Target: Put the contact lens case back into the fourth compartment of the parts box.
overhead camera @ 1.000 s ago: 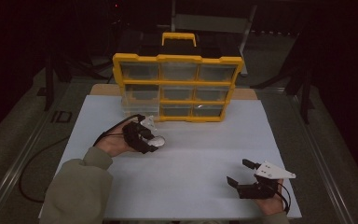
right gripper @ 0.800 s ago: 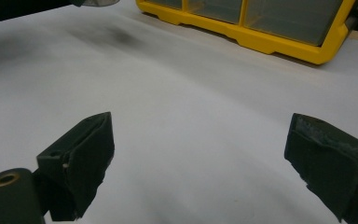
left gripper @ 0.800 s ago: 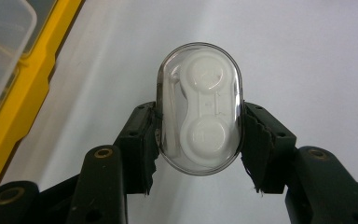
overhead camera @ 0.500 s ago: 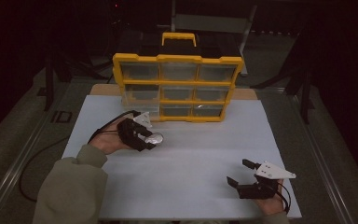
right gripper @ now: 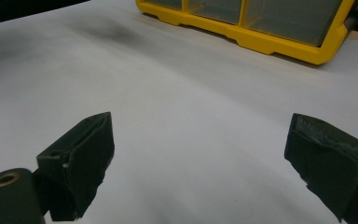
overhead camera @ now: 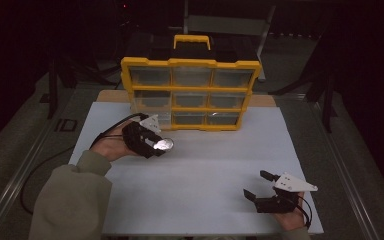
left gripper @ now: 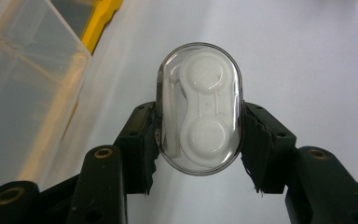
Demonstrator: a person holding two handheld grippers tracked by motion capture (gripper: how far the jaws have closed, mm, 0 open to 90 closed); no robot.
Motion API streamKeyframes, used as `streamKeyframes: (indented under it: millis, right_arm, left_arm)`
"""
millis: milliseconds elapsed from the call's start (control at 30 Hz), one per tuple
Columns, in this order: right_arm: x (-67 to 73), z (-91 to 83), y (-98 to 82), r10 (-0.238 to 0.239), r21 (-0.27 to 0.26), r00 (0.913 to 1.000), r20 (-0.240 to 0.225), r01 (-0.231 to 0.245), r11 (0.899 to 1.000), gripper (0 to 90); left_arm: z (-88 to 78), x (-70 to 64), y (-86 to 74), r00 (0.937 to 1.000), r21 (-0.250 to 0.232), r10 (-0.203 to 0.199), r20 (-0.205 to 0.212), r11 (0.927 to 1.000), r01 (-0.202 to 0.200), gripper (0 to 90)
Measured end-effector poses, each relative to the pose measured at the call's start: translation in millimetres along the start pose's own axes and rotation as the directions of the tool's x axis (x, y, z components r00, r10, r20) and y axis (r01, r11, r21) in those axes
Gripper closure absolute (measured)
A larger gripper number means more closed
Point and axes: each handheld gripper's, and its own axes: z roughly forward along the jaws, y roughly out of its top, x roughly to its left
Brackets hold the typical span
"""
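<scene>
Carrying a small clear oval case (left gripper: 199, 108), the left gripper (overhead camera: 155, 141) hangs just in front of the yellow organizer (overhead camera: 190, 93), near its lower left drawers. Left gripper view: jaws closed on the case's two long sides, pads pressed flat against the clear shell; a white two-well insert shows inside, like a contact lens holder. Case looks level in the grip and clear of the white surface (overhead camera: 205, 165) below.

Right gripper (overhead camera: 263, 184) sits low near the right front of the surface, well apart from the case and the organizer. Its jaws stand wide open, nothing between them.

Step in hand, as I judge it: transport of the case, with the organizer the likely target or source; cannot tell which. All drawers look shut from the high view.

Next move, if stowing: a drawer must be pulled open first, probably by the free right gripper. Then lower the case in and release. The shell is smooth, so keep a steady squeeze.
</scene>
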Motion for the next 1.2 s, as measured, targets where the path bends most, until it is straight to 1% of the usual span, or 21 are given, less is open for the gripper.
streamKeyframes:
  millis: [133,333,467,600,767,967,1200]
  right_arm:
    - [0.2,0.0,0.1,0.0,0.002,1.0,0.0,0.0,1.0,7.8]
    - [0.1,0.1,0.0,0.0,0.0,1.0,-0.001,0.0,1.0,7.7]
    - [-0.1,0.2,-0.1,0.001,0.001,1.0,-0.002,-0.001,1.0,7.8]
    - [0.0,0.6,-0.2,-0.001,0.002,1.0,-0.003,0.001,1.0,7.8]
    - [-0.3,0.2,-0.2,0.004,0.001,1.0,-0.003,-0.004,1.0,7.8]
    - [-0.3,0.4,-0.2,0.002,0.002,1.0,-0.004,-0.002,1.0,7.8]
    - [-0.2,0.2,-0.2,0.003,0.002,1.0,-0.002,-0.003,1.0,7.8]
  left_arm:
    - [-8.5,1.1,4.6,0.9999,0.002,0.01,-0.011,0.9999,-0.01,49.9]
    - [-16.2,2.1,9.5,0.9998,-0.001,0.018,-0.009,0.9998,-0.018,49.9]
    - [-20.4,3.8,12.1,0.9999,-0.001,0.015,-0.002,0.9999,-0.015,49.9]
    - [-24.1,5.0,13.9,0.9998,-0.003,0.017,-0.003,0.9998,-0.017,49.9]
    - [-33.0,7.2,18.0,0.9998,-0.011,0.02,-0.005,0.9997,-0.02,49.8]
    - [-40.0,9.9,20.7,0.9998,-0.006,0.02,0.006,0.9998,-0.02,49.8]
    - [-45.6,14.3,21.2,1.0,-0.012,0.008,0.002,0.9999,-0.008,49.8]
